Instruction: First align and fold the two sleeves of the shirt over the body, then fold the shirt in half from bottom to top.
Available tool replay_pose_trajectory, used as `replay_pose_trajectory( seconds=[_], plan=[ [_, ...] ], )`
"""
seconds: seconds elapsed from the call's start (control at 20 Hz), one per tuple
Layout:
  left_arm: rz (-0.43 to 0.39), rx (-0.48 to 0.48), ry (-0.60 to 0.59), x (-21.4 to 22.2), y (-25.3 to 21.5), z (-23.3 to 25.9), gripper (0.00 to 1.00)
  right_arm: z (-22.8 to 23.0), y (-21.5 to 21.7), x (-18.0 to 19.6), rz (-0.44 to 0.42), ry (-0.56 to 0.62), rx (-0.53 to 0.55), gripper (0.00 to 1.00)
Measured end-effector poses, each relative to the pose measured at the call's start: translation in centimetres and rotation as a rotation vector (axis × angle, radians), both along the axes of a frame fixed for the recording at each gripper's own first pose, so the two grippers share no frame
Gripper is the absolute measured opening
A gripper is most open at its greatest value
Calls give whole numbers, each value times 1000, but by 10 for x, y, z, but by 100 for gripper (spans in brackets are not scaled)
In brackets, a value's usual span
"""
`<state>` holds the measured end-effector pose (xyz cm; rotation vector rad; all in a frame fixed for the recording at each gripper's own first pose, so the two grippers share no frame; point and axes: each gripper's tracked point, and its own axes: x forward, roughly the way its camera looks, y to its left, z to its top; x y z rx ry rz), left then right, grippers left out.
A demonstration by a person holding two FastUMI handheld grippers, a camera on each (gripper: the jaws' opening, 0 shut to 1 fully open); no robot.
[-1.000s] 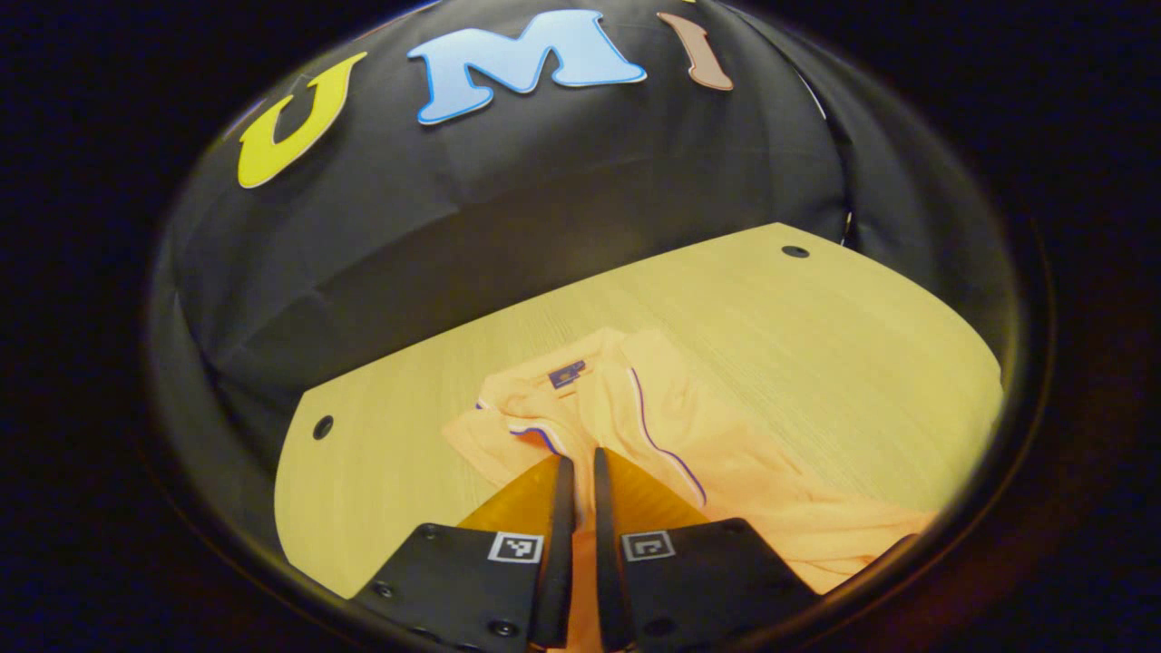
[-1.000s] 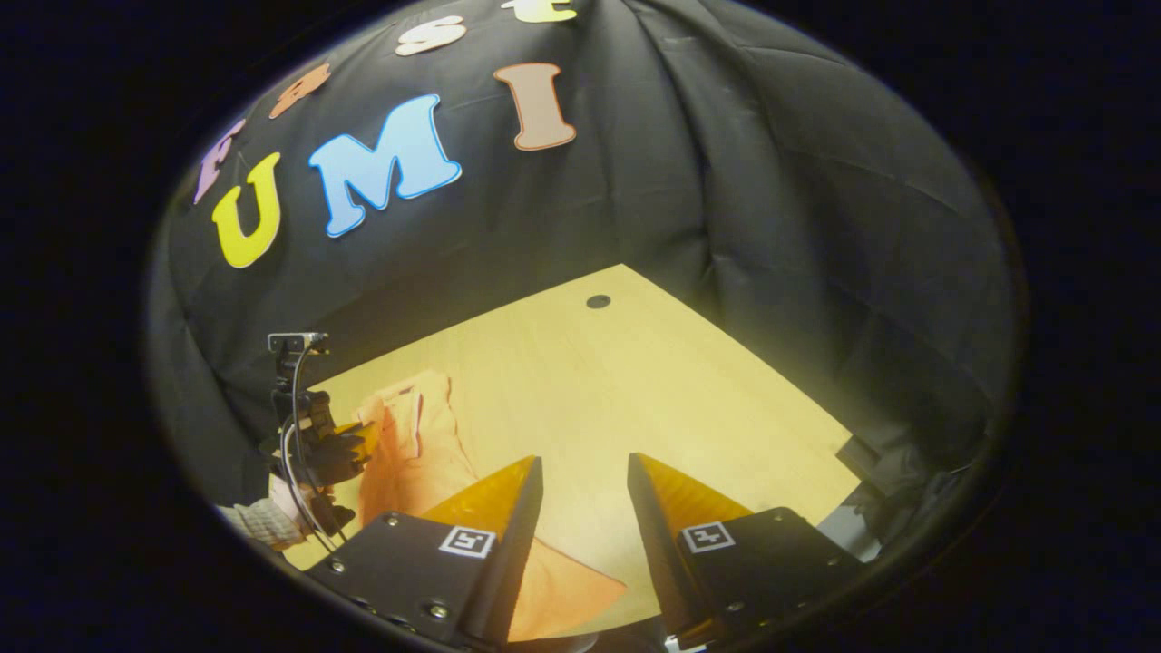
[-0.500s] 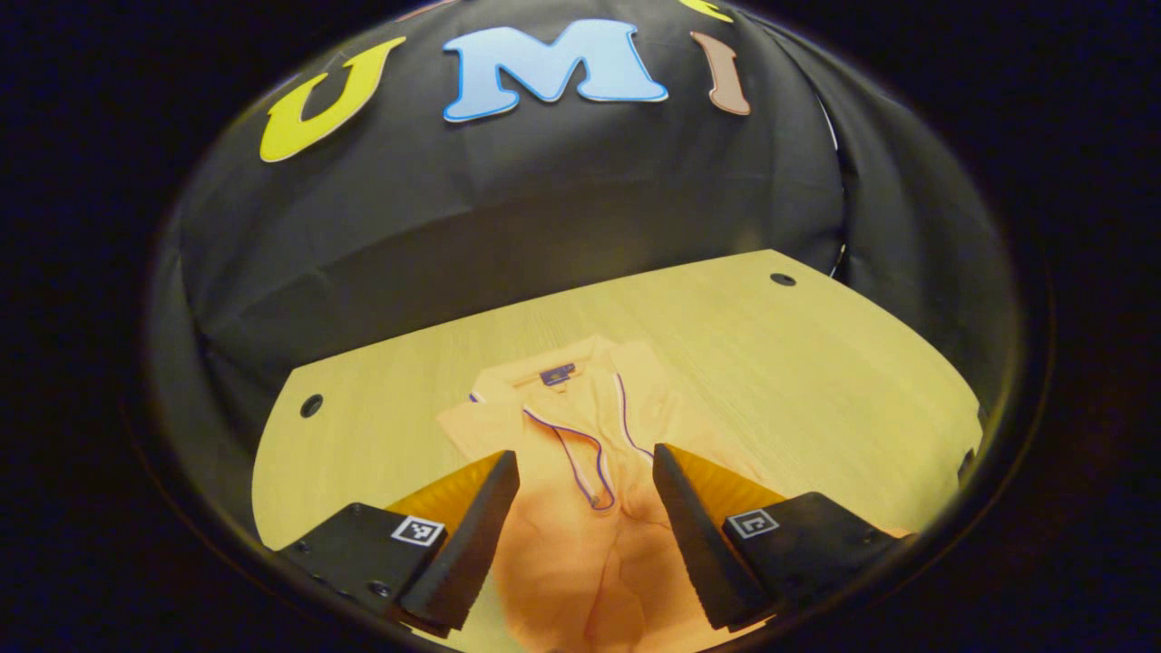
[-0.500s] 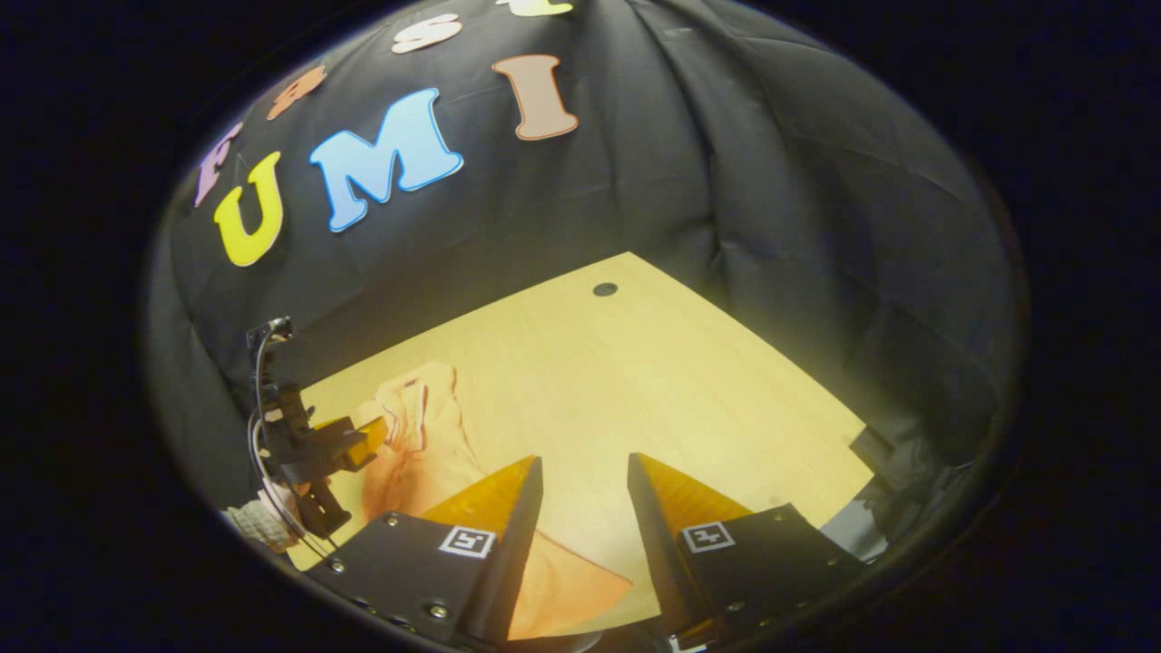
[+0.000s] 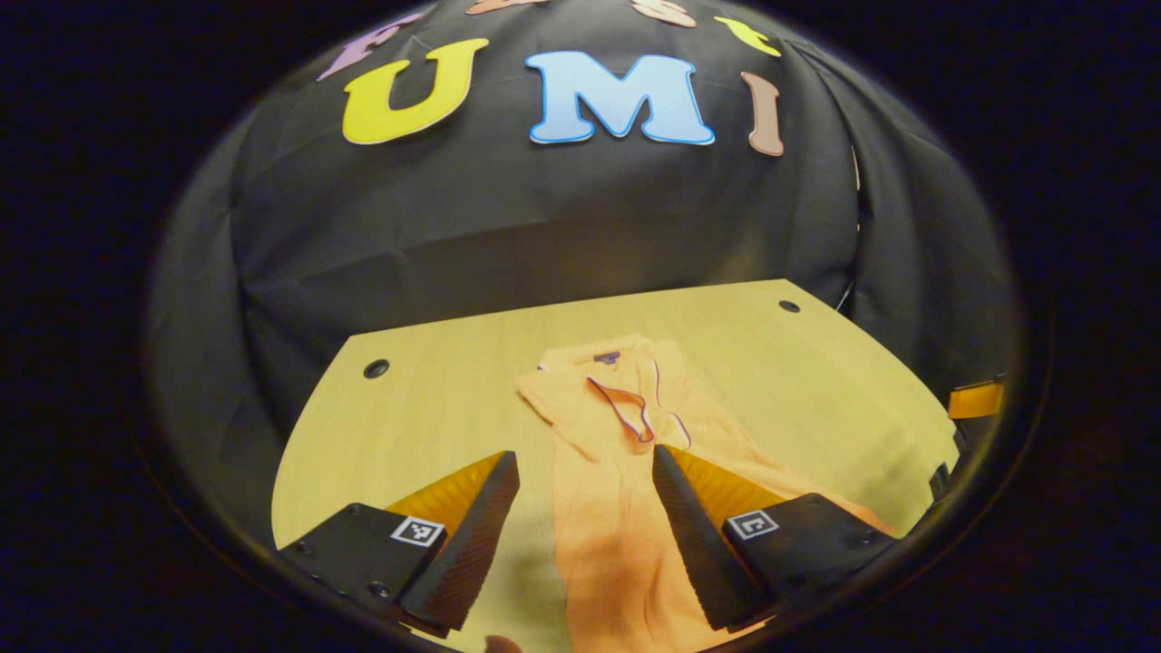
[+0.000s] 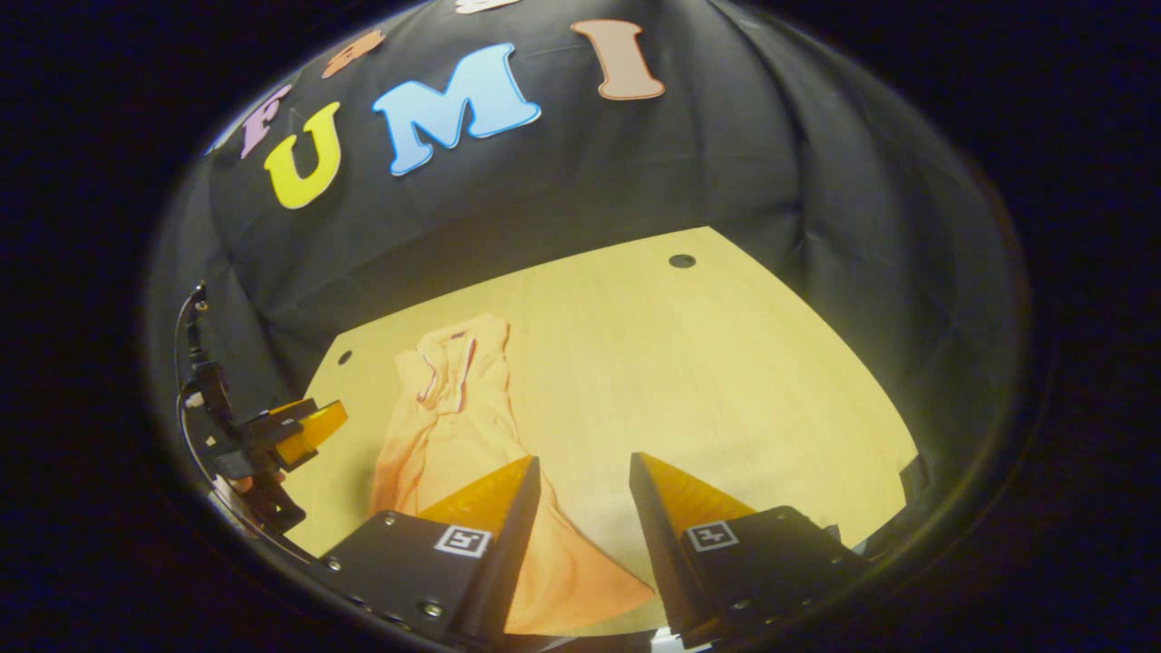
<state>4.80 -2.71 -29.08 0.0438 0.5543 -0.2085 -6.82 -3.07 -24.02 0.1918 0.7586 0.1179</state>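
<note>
- The right claw [image 6: 580, 472] hangs above the tabletop [image 6: 689, 381] with its jaws apart and nothing between them.
- An orange shirt [image 6: 458, 408] lies lengthwise on the tabletop, bunched narrow, its collar end toward the far wall.
- The shirt's near corner spreads out flat under the claw's left finger [image 6: 494, 508].
- The left claw [image 6: 308, 426] sits at the picture's left edge, beside the shirt and apart from it.
- Two dark holes mark the tabletop's far corners.

The shirt's [image 5: 626, 508] hem is running out past the bottom edge in the left gripper view; the right gripper [image 6: 585, 517] is covering part of it.
</note>
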Motion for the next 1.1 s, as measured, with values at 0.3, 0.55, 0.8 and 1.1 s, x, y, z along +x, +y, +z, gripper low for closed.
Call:
replay_pose_trajectory(
  seconds=[0.3, 0.55, 0.8, 1.1],
  plan=[
    [38, 13, 113, -85, 26, -37, 100, -43, 22, -11, 123, 120, -28, 88],
    [47, -5, 248, -151, 24, -82, 98, -84, 25, -40, 185, 254, -71, 97],
    [37, -14, 418, -204, 19, -125, 100, -122, 20, -79, 238, 408, -152, 97],
    [59, 10, 542, -233, 21, -151, 100, -148, 18, -110, 291, 538, -226, 97]
  ],
)
